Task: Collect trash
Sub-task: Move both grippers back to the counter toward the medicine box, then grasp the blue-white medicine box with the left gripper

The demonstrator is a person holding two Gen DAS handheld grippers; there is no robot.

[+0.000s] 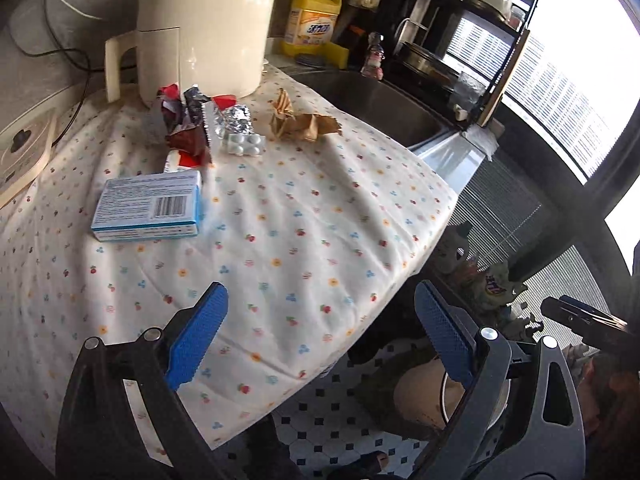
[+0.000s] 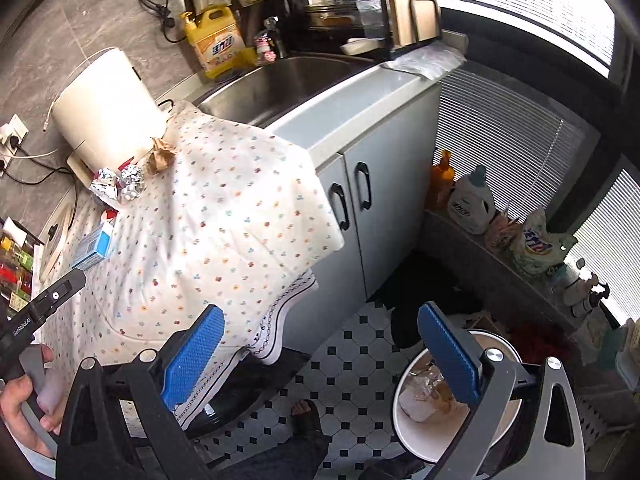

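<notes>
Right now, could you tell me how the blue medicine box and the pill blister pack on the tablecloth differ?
The blue medicine box is larger and nearer the left gripper; the pill blister pack is smaller and sits farther back by the crumpled wrappers. The box is a closed printed carton showing a barcode; the blister pack is bare, with round white pills visible. Both lie flat on the floral tablecloth, untouched by either gripper.
</notes>
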